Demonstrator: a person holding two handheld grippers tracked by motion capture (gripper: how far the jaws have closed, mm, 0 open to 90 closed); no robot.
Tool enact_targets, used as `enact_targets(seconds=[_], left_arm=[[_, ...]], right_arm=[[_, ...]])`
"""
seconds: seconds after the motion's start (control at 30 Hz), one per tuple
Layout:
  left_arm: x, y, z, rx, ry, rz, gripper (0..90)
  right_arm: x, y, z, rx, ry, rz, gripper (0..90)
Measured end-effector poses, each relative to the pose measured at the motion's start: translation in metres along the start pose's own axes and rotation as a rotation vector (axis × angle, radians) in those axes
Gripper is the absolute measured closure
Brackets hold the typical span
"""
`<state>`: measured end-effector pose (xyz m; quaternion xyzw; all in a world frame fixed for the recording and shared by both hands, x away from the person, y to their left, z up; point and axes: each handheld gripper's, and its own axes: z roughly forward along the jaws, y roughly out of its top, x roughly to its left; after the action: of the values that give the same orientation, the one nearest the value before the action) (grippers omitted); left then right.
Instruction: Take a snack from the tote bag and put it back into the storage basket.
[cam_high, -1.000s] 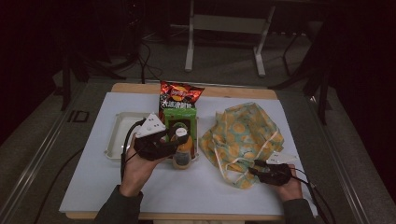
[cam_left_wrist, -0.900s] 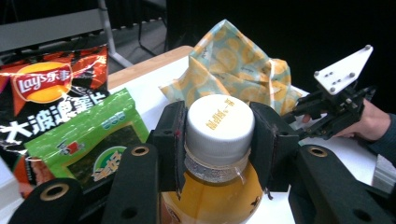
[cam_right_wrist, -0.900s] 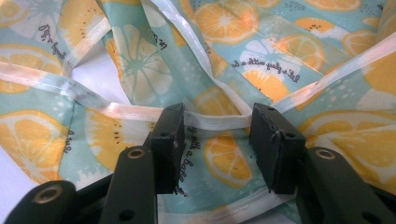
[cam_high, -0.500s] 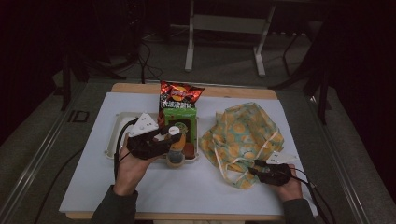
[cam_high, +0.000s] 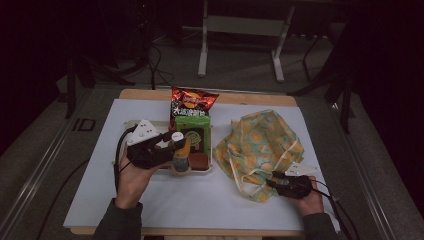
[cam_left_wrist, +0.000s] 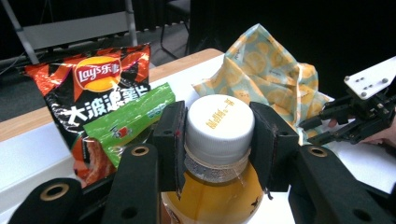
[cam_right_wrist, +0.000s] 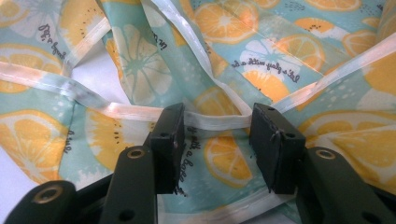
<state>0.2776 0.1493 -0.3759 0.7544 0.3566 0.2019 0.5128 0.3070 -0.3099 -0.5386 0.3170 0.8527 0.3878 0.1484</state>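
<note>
My left gripper is shut on the neck of an orange juice bottle, just under its white cap. The bottle stands at the front of a white tray. Right of the tray lies a teal cloth bag printed with orange slices. My right gripper is at the bag's near edge, open. A white strap of the bag runs across the gap between its jaws.
A red chips bag leans at the back of the tray, with a green packet in front of it. A small brown item sits beside the bottle. The white sheet covers the table.
My left gripper has shifted left over the tray with the bottle in its jaws. The right gripper has stayed at the bag's edge.
</note>
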Motion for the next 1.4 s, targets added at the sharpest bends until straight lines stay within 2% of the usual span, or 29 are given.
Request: enact_targets(seconds=[0.17,0.67,1.07,1.4], left_arm=[[0.004,0.000,-0.004,-0.007,0.010,-0.001,58.2],[0.024,-0.005,-0.016,-0.022,0.056,-0.047,58.2],[0.039,-0.010,-0.021,-0.016,0.080,-0.052,58.2],[0.053,-0.013,-0.036,-0.025,0.104,-0.063,58.2]], right_arm=[[0.000,0.000,0.000,-0.001,0.000,0.000,55.1],[0.000,0.000,0.000,0.001,0.000,0.001,55.1],[0.000,0.000,0.000,0.002,0.000,-0.001,55.1],[0.000,0.000,0.000,0.002,0.001,0.000,55.1]])
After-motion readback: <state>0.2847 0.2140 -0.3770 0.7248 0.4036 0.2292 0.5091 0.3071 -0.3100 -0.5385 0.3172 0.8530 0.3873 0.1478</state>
